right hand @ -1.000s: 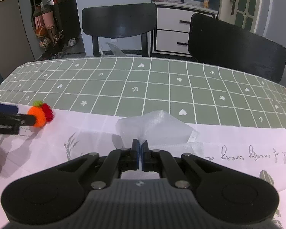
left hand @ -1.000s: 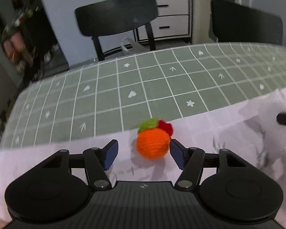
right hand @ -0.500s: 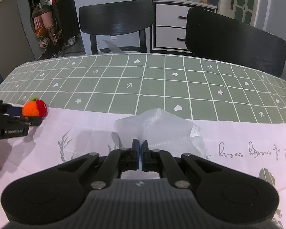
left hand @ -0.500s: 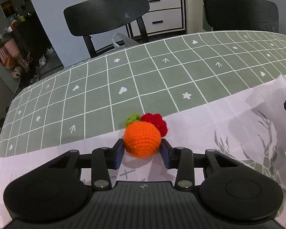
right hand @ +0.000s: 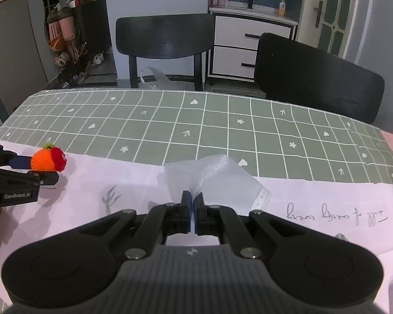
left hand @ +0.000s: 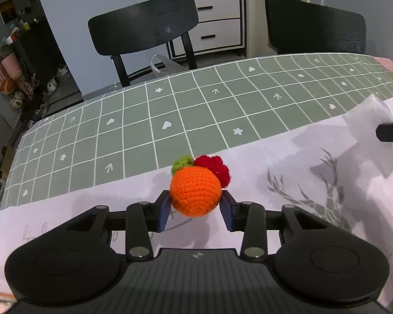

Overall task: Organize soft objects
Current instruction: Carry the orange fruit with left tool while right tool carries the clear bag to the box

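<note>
Two tongs, both loaded. Left tongs: blue pads pressed on the flanks of the crochet orange, which sits right between the tips, lifted clear of the desk by the look of its shadow. Jaws have just been closing, with the ball between them. Green leaf and red knitted bit stick out on the far side of the ball, away from the tongs.

Right tongs: fully closed, pinching the near edge of the clear plastic bag; the bag fans out ahead of the tips over the white paper sheet.

Key relation: the bag lies well to the right of the left tongs, ball well to the left of the right tongs. Left hand owns the ball, right hand owns the bag, so the ball likely travels rightward to the bag. Ball is near round, no long axis to worry about.

Hard to make out: whether the bag mouth is open, or which side it faces; the film is translucent and crumpled. In the left view the bag is cut off at the frame edge. Beyond: green grid cloth, two black chairs, white drawers.
</note>
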`<state>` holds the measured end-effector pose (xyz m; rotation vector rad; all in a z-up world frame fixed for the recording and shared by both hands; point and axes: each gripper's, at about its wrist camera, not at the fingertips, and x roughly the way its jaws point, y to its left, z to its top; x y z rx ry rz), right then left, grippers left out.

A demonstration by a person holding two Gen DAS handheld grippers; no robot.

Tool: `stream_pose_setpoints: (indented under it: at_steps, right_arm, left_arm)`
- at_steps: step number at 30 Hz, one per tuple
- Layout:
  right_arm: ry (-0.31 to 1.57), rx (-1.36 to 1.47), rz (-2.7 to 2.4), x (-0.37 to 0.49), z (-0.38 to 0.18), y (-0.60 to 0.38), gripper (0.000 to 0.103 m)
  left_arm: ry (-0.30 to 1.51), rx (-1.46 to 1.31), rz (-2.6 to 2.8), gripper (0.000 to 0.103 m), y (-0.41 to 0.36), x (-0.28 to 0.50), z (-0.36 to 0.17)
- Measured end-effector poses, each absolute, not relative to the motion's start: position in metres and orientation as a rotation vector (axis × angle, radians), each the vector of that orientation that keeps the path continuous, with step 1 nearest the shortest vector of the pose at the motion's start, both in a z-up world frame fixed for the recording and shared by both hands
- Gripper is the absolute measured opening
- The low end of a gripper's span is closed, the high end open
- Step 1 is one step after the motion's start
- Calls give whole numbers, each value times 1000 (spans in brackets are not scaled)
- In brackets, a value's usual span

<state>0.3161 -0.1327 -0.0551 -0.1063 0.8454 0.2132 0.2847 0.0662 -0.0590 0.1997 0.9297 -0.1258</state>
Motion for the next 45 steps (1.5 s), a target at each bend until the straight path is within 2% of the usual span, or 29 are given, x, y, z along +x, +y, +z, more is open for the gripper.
stream_pose_setpoints:
  at_steps: [18,29,45]
  right_arm:
    - [817,-140,276,228,23,-103,0]
    - [730,-183,442,139,67,-60,0]
    - [670,-246,677,97,92,52,0]
  left_arm:
    - [861,116,-223,45,126,191,13]
    - [817,83,-262,45,183,122,28]
    - [790,63,-225,45,252,64,31]
